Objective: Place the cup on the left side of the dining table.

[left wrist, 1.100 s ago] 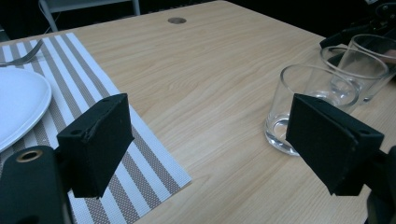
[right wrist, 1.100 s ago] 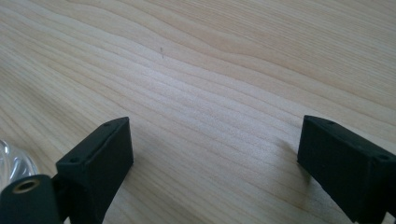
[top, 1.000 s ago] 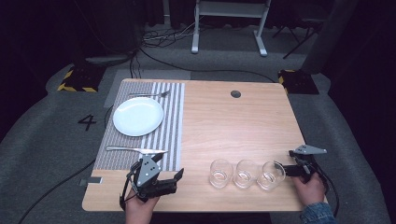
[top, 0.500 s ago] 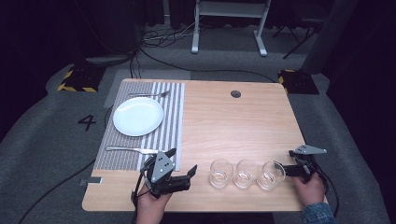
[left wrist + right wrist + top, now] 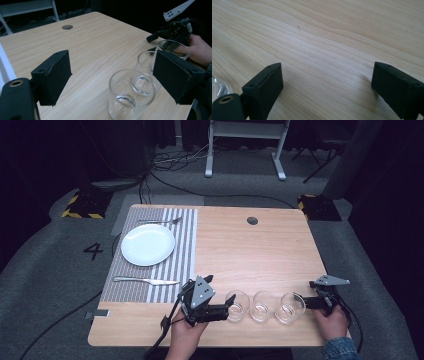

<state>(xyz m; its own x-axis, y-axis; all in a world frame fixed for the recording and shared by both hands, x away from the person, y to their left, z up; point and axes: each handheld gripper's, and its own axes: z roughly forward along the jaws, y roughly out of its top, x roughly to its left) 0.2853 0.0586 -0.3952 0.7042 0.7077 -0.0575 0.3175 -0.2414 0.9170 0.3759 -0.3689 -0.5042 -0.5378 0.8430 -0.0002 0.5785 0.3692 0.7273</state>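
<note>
The left gripper [image 5: 227, 309] stands just beside the nearest glass [image 5: 131, 94], its fingers wide apart and holding nothing, probably so the glass can pass between them. Three glasses stand in a row near the counter's [image 5: 260, 250] front edge. The right gripper [image 5: 301, 301] waits open and empty beside the last glass [image 5: 291, 307].

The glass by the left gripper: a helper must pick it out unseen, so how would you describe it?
On the wooden table, three clear glasses stand in a row along the near edge. It is the leftmost glass, nearest the striped placemat, with the left gripper right beside it.
</note>
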